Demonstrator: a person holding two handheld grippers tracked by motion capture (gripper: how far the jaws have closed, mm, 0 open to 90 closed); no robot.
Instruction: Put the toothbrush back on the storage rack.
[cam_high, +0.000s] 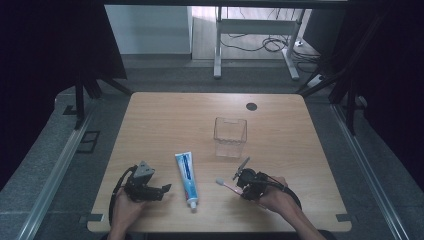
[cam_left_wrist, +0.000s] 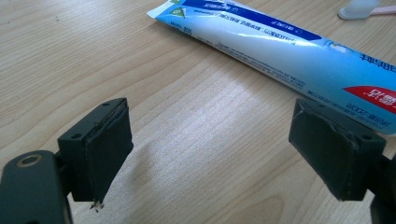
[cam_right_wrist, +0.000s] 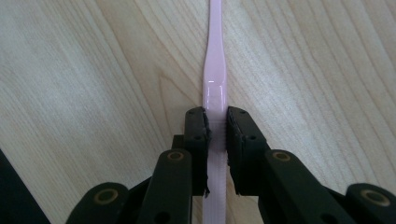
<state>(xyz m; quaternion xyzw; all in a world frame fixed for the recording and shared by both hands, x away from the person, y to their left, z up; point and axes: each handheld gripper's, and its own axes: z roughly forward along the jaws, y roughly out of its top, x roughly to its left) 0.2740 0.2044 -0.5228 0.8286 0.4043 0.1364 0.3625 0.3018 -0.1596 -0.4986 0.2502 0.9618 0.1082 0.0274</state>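
Note:
A blue and white toothpaste tube (cam_high: 187, 179) lies lengthwise on the wooden table (cam_high: 165, 120), cap toward the front edge. My left gripper (cam_high: 159, 192) sits just left of it, jaws wide apart; in the left gripper view the toothpaste tube (cam_left_wrist: 289, 51) lies ahead of the gripper (cam_left_wrist: 224, 163) and touches the right jaw. A pink toothbrush (cam_high: 226, 186) lies right of the tube, head pointing left. My right gripper (cam_high: 243, 184) is shut on the handle of the toothbrush (cam_right_wrist: 215, 79), as the right gripper view shows between the gripper's (cam_right_wrist: 217, 149) pads.
A clear plastic cup (cam_high: 230, 136) stands upright behind the toothbrush, near the table's middle. A dark round cable hole (cam_high: 251, 106) sits at the far side of the table. Another desk's white legs and cables (cam_high: 270, 42) stand on the floor beyond.

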